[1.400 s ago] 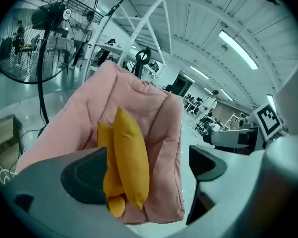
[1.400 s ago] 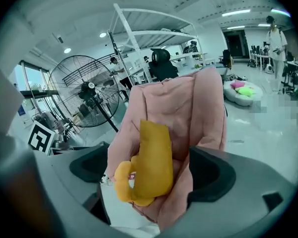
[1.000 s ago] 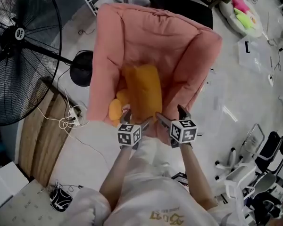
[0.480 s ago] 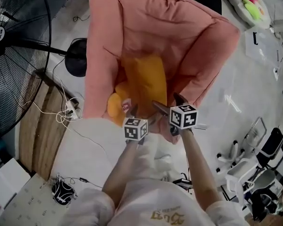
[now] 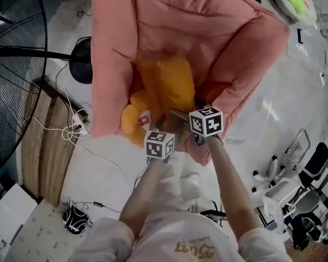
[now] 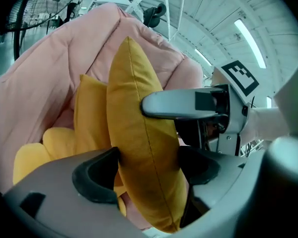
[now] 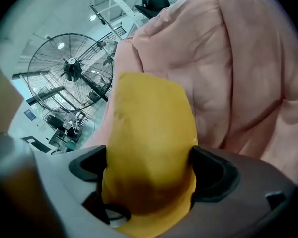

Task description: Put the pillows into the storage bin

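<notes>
Pinching yellow pillow (image 5: 167, 83) — left tool (image 5: 153, 126) just closing.

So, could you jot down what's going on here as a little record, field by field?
Container: pink storage bin
Held item: yellow pillow, standing on edge in the bin
Left tool: jaws have just been closing, pads on the pillow
Right tool: shut on that pillow
Also inside: smaller yellow cushion

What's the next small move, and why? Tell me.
Probably firm the grip, then lift. The yellow pillow stands in the pink padded seat between the pads of left gripper and right gripper; the left's jaws have just been closing on it.
</notes>
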Action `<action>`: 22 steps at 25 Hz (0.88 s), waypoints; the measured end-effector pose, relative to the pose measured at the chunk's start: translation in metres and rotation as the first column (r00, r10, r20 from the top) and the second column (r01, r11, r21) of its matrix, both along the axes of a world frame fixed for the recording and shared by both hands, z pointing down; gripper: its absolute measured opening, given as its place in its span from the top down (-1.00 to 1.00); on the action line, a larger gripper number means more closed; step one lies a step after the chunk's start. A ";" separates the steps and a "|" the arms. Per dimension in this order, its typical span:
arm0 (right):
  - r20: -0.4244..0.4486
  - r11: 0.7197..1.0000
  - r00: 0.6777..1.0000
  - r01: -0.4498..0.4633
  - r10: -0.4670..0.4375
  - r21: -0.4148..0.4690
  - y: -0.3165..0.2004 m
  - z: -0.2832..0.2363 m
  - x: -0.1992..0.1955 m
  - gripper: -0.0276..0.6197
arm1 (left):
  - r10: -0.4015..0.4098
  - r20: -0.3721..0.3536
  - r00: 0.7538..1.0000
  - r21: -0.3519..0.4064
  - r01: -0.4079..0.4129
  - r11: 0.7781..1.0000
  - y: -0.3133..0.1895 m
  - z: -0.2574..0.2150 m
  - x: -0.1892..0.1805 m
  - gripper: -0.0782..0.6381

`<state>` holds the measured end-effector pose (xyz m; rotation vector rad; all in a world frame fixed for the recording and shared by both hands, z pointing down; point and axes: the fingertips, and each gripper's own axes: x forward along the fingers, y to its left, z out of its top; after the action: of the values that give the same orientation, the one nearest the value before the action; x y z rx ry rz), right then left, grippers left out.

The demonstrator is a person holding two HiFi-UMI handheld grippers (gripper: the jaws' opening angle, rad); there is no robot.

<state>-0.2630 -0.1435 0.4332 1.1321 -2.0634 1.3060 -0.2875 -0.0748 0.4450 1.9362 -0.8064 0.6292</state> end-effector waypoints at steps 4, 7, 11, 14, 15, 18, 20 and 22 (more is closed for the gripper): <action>-0.005 1.000 1.000 0.009 -0.009 -0.007 -0.003 0.005 0.003 -0.71 | 0.011 -0.005 1.000 -0.008 -0.011 1.000 -0.002 0.000 0.006 -0.26; -0.002 1.000 1.000 0.015 -0.015 -0.013 -0.002 0.004 0.005 -0.60 | 0.019 -0.001 1.000 -0.006 -0.019 1.000 -0.002 -0.001 0.008 -0.19; 0.006 1.000 1.000 0.015 -0.015 -0.014 0.000 -0.001 0.003 -0.52 | 0.020 -0.008 1.000 0.006 -0.020 1.000 0.000 -0.007 0.006 -0.15; 0.011 1.000 1.000 0.013 -0.013 -0.011 0.002 -0.008 0.003 -0.49 | 0.027 -0.008 1.000 0.017 -0.027 0.999 0.001 -0.012 0.006 -0.12; 0.013 1.000 1.000 0.010 -0.010 -0.011 0.002 -0.010 0.003 -0.49 | 0.029 -0.007 1.000 0.020 -0.029 0.999 0.001 -0.014 0.006 -0.12; 0.025 1.000 1.000 -0.002 0.002 -0.011 0.006 -0.017 0.004 -0.47 | 0.034 -0.002 0.999 0.027 -0.034 0.999 0.005 -0.022 0.006 -0.11; 0.038 1.000 0.999 -0.009 0.010 -0.010 0.008 -0.024 0.004 -0.47 | 0.036 0.001 0.999 0.033 -0.036 0.999 0.007 -0.030 0.005 -0.11; 0.051 1.000 0.999 -0.017 0.017 -0.006 0.008 -0.033 0.005 -0.47 | 0.041 0.002 0.999 0.045 -0.041 0.998 0.006 -0.039 0.005 -0.10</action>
<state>-0.2585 -0.1356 0.4002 1.1278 -2.0895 1.3612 -0.2824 -0.0684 0.4063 1.9973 -0.7893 0.6411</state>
